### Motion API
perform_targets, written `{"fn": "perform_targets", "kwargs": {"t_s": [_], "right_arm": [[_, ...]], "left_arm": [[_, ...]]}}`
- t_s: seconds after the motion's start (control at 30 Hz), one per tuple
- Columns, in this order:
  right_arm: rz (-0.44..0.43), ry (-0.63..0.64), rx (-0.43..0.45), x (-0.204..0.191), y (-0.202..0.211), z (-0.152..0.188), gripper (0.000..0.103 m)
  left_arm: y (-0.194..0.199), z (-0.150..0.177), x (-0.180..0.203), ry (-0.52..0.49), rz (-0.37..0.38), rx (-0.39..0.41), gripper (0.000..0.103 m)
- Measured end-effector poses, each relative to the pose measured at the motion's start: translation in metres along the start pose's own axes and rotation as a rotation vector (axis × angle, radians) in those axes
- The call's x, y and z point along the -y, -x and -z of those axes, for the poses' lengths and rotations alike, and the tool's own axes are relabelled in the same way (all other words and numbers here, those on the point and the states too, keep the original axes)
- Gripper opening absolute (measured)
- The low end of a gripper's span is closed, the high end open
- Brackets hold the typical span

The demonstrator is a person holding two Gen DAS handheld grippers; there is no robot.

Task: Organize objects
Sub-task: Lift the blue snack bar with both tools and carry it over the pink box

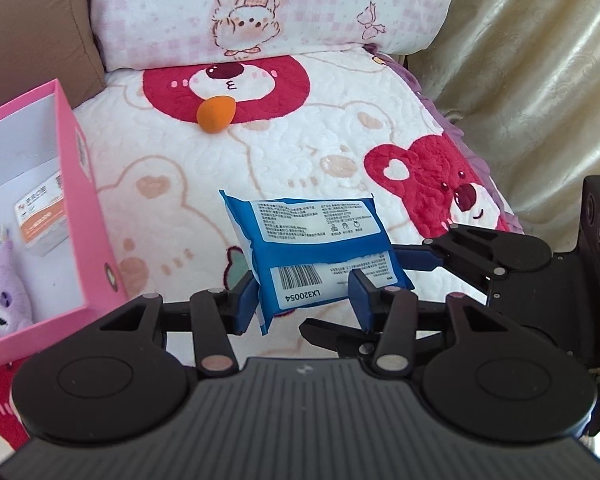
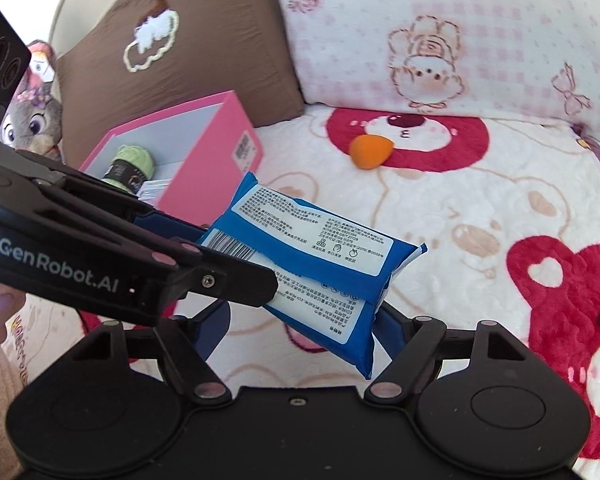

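The blue wipes pack [image 1: 320,252] hangs in the air above the bear-print blanket [image 1: 300,152], near the middle of the scene, just right of the pink box [image 1: 84,216]. The left gripper [image 1: 304,300] has its jaws pinching the pack's near end, by the barcode. From there the pack's long axis runs up and away, its crimped far edge pointing toward the orange sponge [image 1: 214,114] farther back on the blanket. In the right wrist view the pack [image 2: 320,256] lies slanted, far end to the upper left. The right gripper [image 2: 300,332] has its jaws spread on either side of the pack, not pressing it.
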State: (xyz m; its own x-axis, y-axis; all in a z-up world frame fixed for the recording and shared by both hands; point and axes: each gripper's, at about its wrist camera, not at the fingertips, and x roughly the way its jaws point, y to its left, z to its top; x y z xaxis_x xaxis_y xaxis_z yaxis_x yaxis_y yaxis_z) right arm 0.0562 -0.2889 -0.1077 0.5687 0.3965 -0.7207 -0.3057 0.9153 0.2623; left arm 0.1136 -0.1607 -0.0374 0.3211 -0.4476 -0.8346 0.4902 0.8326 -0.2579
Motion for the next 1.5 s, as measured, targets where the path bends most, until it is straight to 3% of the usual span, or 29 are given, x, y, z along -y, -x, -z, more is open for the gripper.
{"fn": "perform_targets", "kwargs": {"t_s": [0.53,0.77,1.5], "right_arm": [[-0.041,0.109,0.013,-0.06,0.039,-0.008,0.081],[-0.057,0.155,0.024,-0.083,0.056,-0.01,0.081],[-0.082,0.273,0.061,-0.144,0.077,-0.029,0.081]], "left_arm": [[0.072,0.034,-0.02,0.067,0.025,0.044,0.046],[0.1,0.048,-0.02,0.051,0.032,0.069,0.047],[0.169,0.07,-0.041,0.087,-0.006,0.165,0.047]]}}
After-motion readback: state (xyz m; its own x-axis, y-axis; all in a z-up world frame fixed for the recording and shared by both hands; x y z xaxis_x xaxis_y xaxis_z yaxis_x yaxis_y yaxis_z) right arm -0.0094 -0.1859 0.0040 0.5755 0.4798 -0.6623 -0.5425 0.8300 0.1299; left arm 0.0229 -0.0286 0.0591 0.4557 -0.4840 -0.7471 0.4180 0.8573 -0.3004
